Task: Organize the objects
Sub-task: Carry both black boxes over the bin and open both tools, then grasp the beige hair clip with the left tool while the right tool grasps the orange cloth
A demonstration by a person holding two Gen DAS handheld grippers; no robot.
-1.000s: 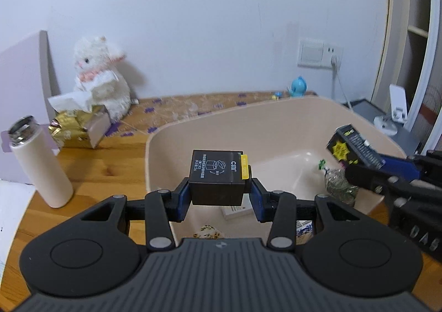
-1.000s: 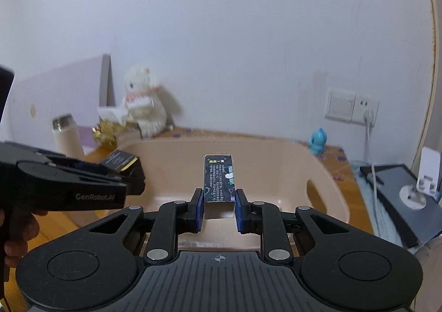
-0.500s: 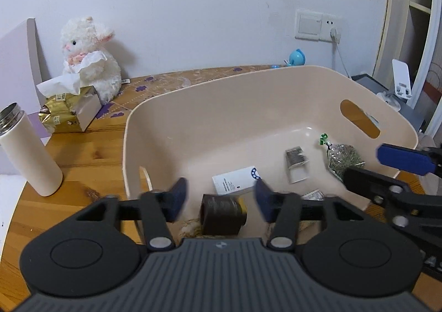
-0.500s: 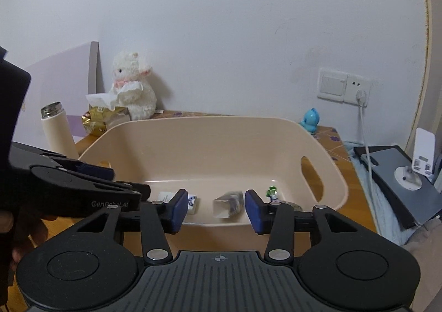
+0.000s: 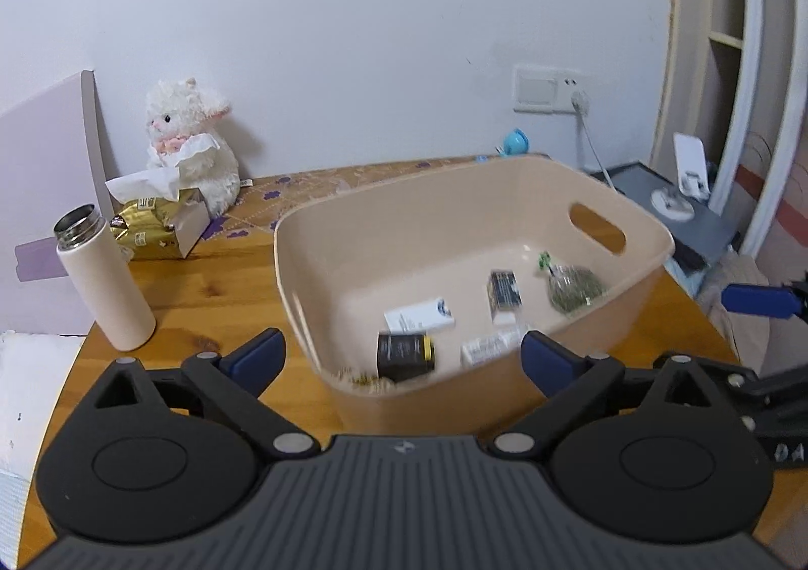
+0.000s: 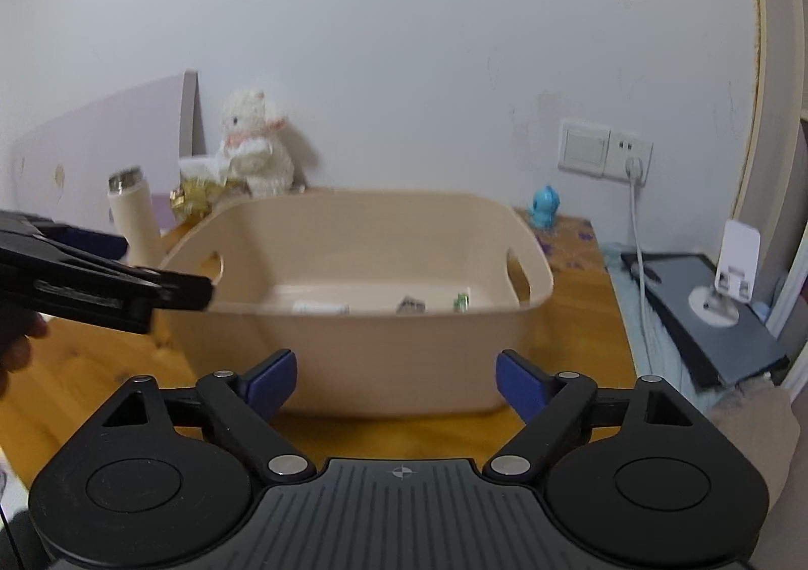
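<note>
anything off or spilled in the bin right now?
Nothing spilled. The items in the beige bin lie loose at odd angles: the black box tilts against the near wall, the dark packet lies askew, and the clear bag lies on its side. Both grippers are open, empty.

Each gripper [image 5: 403, 358] [image 6: 395, 378] is black plastic — blue pads [image 5: 257, 358], silver pivot screws, two round discs, a ribbed grey body.
</note>
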